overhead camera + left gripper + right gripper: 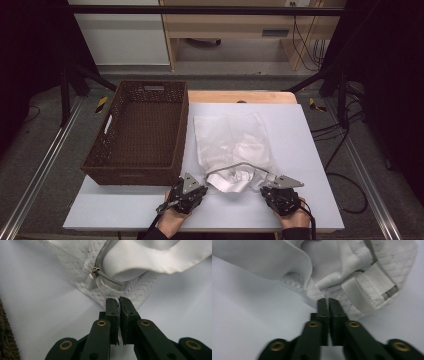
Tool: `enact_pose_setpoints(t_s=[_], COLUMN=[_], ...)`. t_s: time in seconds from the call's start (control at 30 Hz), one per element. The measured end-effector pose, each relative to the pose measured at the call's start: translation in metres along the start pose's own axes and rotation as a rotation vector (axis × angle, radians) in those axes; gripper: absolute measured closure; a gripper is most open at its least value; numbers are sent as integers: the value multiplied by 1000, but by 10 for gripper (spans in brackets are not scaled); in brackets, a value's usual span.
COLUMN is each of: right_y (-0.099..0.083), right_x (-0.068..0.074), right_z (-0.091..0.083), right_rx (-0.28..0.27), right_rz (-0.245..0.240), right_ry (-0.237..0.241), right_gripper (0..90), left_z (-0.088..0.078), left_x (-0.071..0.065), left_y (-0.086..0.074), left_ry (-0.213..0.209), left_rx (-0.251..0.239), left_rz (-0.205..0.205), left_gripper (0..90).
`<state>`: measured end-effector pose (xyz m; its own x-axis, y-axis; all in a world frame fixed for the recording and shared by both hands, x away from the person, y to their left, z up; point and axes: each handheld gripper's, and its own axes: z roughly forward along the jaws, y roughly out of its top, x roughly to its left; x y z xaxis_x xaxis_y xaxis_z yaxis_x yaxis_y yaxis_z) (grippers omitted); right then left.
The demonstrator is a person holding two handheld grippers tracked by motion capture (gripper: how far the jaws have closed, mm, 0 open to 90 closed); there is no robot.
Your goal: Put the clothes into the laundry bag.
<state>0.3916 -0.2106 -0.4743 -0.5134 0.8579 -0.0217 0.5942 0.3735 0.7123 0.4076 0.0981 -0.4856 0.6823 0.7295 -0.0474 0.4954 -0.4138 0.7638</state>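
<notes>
- White table top (pixel 310 150) fills mid-frame, brown basket (pixel 137 132) at left
- Left gripper (pixel 119 300) clamps white zippered cover (pixel 231 145) near its zipper (pixel 105 267)
- Right gripper (pixel 328 300) pinches the cover's edge, lower centre

Basket (pixel 6 340) cut off at edge; right tool (pixel 328 301) blurred.

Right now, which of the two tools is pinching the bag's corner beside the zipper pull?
The left tool, nearest the wicker basket: it grips the white zip bag just below the zipper pull. The right tool holds the tab end.
</notes>
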Motion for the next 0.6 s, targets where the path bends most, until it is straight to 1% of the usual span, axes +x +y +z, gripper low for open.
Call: enact_pose_setpoints(t_s=[0.13, 0.2, 0.27, 0.3, 0.33, 0.37, 0.4, 0.43, 0.47, 0.5, 0.53, 0.6], right_y=[-1, -5, -10, -13, -15, -17, -16, -14, -11, -8, -4, 3], right_x=[-9, -17, -27, -31, -34, -32, -29, -24, -20, -14, -9, 0], right_z=[-20, -31, -41, -43, -44, -42, -39, -36, -32, -28, -25, -18], right_rx=[-38, -43, -37, -38, -48, -60, -65, -73, -94, -98, -100, -116], right_rz=[13, 42, 74, 95, 111, 113, 90, 68, 37, 20, 2, -20], right_ry=[11, 10, 5, 4, 21, 30, 36, 51, 51, 63, 74, 64], right_gripper=[900, 900, 900, 900, 900, 900, 899, 852, 817, 808, 779, 692], left_z=[-4, -8, -11, -11, -11, -9, -8, -7, -7, -7, -6, -5], left_x=[1, 1, 3, 3, 3, 3, 2, 2, 2, 2, 2, 3], left_y=[1, 3, 4, 4, 4, 3, 2, 2, 1, 1, 1, 0], left_ry=[-9, -15, -17, -27, -29, -28, -33, -33, -30, -31, -32, -29], left_rx=[-10, -19, -29, -26, -24, -23, -19, -17, -17, -18, -19, -16], left_rz=[-14, -19, -26, -34, -34, -32, -36, -35, -30, -28, -28, -23], left_gripper=[848, 850, 851, 851, 850, 850, 850, 849, 848, 848, 846, 846])
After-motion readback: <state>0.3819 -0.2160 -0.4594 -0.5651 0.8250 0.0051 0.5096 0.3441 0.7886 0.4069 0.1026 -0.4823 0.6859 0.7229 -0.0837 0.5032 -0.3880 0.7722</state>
